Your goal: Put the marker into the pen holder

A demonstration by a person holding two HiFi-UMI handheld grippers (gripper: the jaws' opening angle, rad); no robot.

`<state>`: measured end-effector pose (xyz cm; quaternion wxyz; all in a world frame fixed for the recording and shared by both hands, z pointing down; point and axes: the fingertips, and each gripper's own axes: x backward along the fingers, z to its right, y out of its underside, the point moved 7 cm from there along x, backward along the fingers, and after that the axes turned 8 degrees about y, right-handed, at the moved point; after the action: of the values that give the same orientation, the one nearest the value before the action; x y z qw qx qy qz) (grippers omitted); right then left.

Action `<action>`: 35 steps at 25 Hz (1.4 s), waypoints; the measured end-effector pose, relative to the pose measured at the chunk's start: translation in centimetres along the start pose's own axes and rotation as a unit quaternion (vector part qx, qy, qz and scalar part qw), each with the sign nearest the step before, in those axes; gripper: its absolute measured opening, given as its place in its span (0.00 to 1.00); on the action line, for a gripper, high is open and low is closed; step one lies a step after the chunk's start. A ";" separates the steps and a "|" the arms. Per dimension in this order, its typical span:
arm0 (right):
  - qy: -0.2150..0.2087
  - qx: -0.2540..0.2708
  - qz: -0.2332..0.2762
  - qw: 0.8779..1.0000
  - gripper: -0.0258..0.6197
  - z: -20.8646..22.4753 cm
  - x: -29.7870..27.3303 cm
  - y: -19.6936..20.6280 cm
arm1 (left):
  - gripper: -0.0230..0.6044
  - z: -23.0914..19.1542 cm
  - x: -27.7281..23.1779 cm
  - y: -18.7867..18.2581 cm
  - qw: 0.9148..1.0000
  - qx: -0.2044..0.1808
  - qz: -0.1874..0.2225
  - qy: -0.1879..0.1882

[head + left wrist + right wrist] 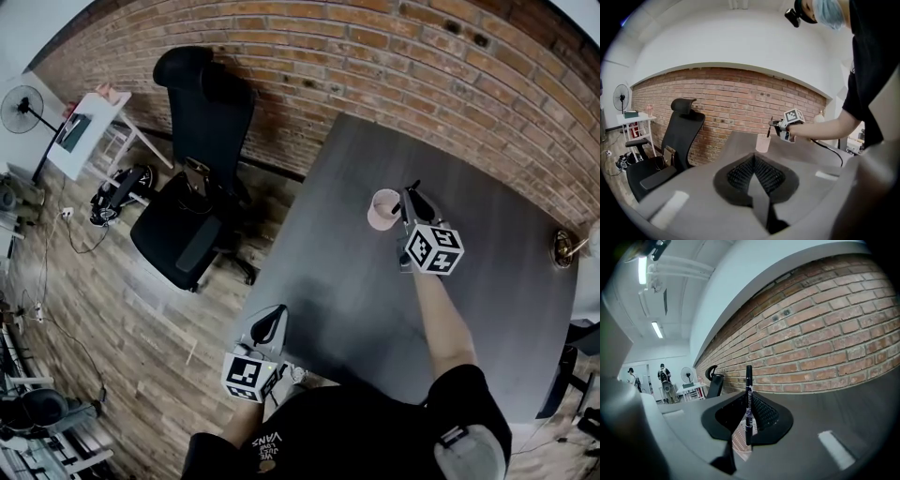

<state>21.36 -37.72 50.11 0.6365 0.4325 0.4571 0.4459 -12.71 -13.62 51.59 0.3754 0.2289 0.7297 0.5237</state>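
Over the desk (pixel 356 300), the right gripper (pixel 411 199) has its jaws clamped on the marker (pixel 748 399), held upright just beside the holder (pixel 382 209), apparently ready to lower in. The left gripper (pixel 270 326) hangs idle by the near edge, jaws together and empty.

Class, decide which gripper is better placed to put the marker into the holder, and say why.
Right. The right gripper holds the marker beside the holder; the left gripper is shut, empty and far off.

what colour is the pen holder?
Pale pink, no pattern; the pen holder shows best in the head view.
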 end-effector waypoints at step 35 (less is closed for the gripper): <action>0.040 0.007 -0.094 0.995 0.10 1.8 -1.3 5.6 | 0.12 0.0 -1.1 0.1 1.000 -0.006 -0.004 0.005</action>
<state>21.93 -37.97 56.14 0.6537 0.3737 0.5244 0.3975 -12.07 -14.38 52.04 0.3756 0.2208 0.7291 0.5278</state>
